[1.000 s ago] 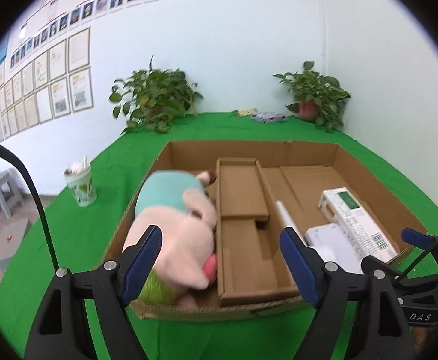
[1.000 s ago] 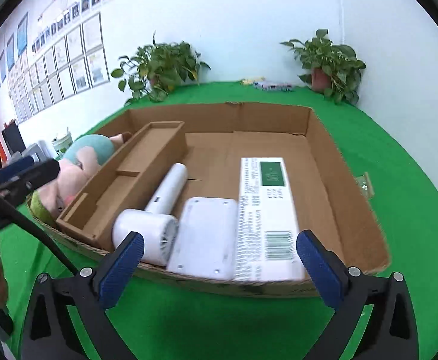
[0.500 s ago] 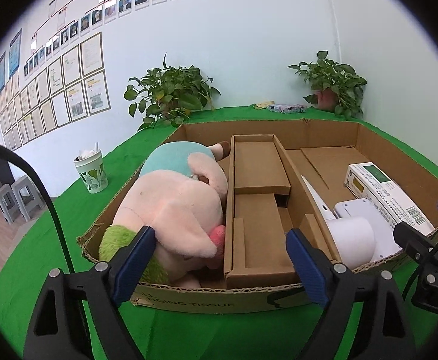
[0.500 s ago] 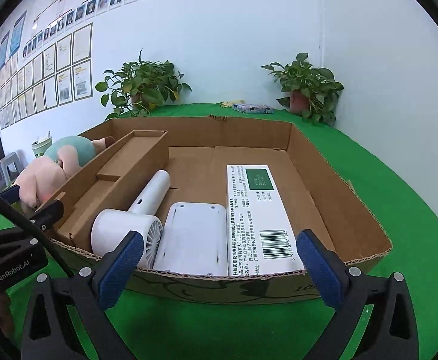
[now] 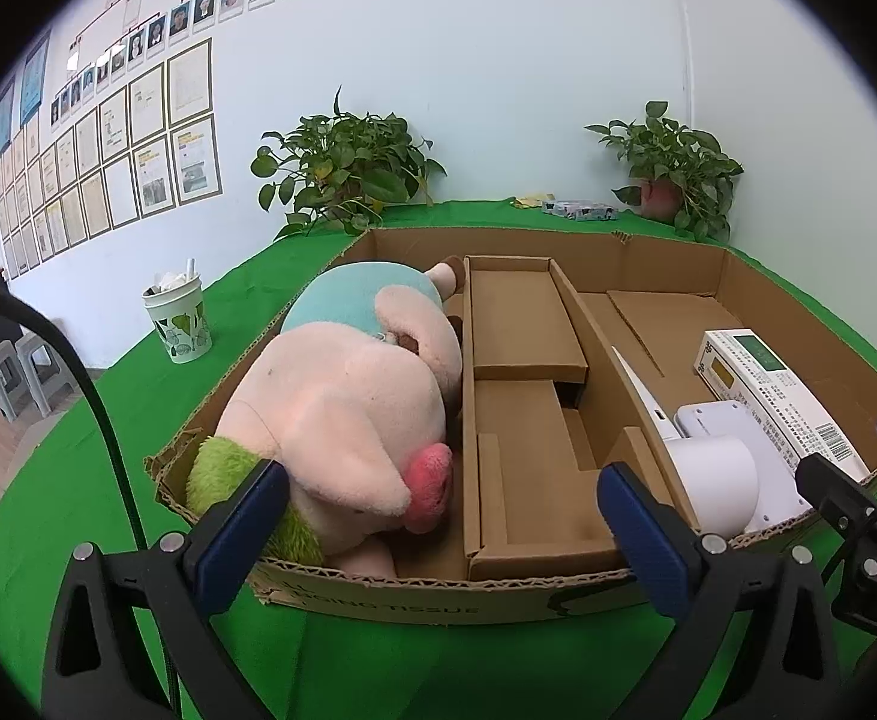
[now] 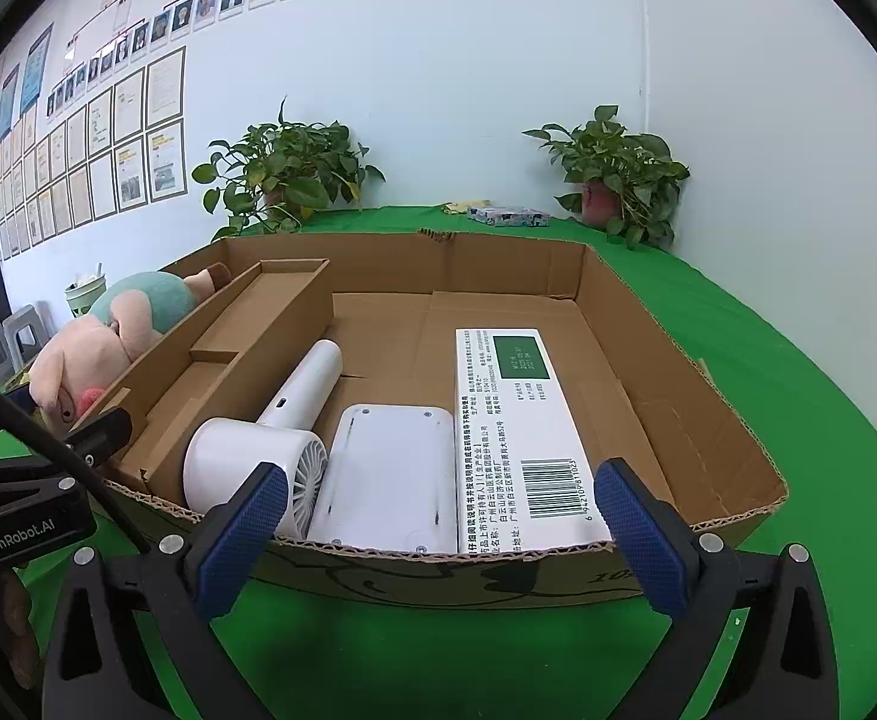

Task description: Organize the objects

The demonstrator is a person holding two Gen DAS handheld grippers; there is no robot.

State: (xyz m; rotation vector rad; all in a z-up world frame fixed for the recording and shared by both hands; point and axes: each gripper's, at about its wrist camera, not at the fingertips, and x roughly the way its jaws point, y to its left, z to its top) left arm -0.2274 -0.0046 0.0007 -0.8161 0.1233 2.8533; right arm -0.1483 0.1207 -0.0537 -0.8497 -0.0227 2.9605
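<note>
Left wrist view: left gripper [image 5: 438, 531] gapes empty at the box's [image 5: 414, 600] near edge — plush [image 5: 348, 414] inside, left end. Right gripper [image 6: 438, 531] likewise spread, apparently empty, before the dryer [image 6: 258, 468].

The near outer wall of the cardboard box [image 5: 378, 603] carries faint print of which "TISSUE" can be read, after a partly legible word ending in "ING". In the right wrist view the black body of the left gripper [image 6: 18, 531] bears the white brand "GenRobot.AI". The long white carton [image 6: 516, 432] lying in the box has a barcode with digits that look like "6 942109 811023", a green panel with small date-like numbers too fine to make out, and dense lines of Chinese print; the wall certificates [image 6: 132, 138] are too small to read.
</note>
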